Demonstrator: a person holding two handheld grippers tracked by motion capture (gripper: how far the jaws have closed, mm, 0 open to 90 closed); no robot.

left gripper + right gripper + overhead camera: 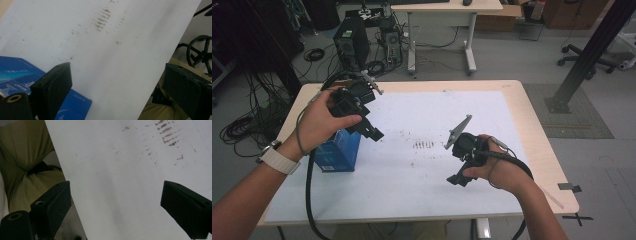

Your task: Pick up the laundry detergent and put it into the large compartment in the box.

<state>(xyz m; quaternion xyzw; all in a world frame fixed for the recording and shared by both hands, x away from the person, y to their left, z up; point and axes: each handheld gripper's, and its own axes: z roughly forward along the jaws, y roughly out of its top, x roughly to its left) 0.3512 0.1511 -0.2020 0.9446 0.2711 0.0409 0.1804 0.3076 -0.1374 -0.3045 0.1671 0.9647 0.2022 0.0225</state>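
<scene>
1. Blue box (339, 152): rectangular carton with white print, standing on the left of the counter (532, 130).
2. My left tongs (373, 131) hang just above its top, jaws spread, nothing held. My right tongs (458, 179) hover well apart, likewise spread, empty.
3. White sheet (412, 175), brown smudges (424, 145) mid-counter; cables and computer tower (352, 42) on the floor beyond.

Grey floor (512, 60), white desk (447, 7), seemingly a computer tower (351, 42).
</scene>
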